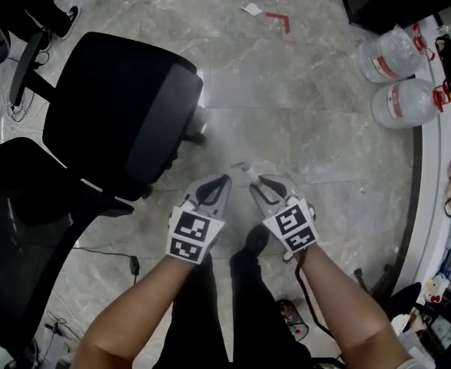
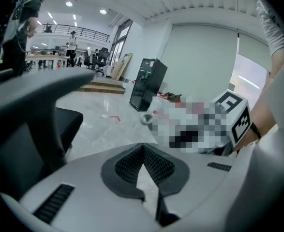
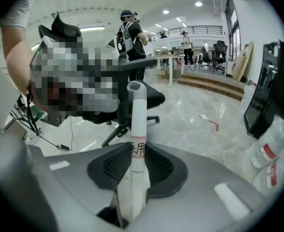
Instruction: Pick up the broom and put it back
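Broom handle point(image 3: 136, 110) stands pinched in the right gripper point(image 3: 137, 153), likely for carrying it back, while the left gripper point(image 2: 142, 150) rides closed and empty.

My head camera looks steeply down on my left gripper point(image 1: 225, 179) and right gripper point(image 1: 253, 184). Each gripper's camera sits close behind its jaws, facing out across the room. All three views share the red floor mark point(image 1: 283, 20).
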Demonstrator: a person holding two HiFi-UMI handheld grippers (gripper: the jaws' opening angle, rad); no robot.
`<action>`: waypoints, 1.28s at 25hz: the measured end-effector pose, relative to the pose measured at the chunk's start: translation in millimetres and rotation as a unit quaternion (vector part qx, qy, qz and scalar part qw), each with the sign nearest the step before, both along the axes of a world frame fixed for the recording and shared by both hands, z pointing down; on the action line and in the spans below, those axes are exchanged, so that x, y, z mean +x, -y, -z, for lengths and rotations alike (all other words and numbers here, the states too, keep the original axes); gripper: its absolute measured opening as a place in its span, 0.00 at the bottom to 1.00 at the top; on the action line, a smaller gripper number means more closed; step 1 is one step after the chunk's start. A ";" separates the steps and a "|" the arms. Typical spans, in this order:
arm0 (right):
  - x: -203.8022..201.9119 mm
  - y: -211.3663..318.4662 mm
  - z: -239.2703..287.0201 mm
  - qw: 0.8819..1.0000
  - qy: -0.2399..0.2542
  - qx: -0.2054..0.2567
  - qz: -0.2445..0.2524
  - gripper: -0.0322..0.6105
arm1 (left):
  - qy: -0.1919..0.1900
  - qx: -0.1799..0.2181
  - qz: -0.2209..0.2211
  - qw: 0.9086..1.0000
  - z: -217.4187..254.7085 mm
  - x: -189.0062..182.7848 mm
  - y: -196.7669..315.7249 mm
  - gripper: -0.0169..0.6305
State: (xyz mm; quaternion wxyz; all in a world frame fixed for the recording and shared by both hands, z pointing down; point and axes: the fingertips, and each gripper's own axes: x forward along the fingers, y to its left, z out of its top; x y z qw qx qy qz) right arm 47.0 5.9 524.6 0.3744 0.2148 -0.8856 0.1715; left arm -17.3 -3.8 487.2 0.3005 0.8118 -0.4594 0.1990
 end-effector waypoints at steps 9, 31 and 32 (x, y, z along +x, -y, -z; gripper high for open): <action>-86.1 -10.1 177.3 0.995 0.036 0.058 0.076 0.18 | 0.022 -0.014 0.056 0.998 128.4 -90.7 -61.0 0.03; -182.5 36.0 274.6 0.995 0.022 0.050 0.081 0.25 | 0.038 0.022 0.174 0.984 301.0 -200.1 -85.0 0.03; -176.5 37.8 287.8 0.995 0.032 0.054 0.075 0.25 | 0.037 0.034 0.178 0.983 313.5 -196.6 -75.3 0.04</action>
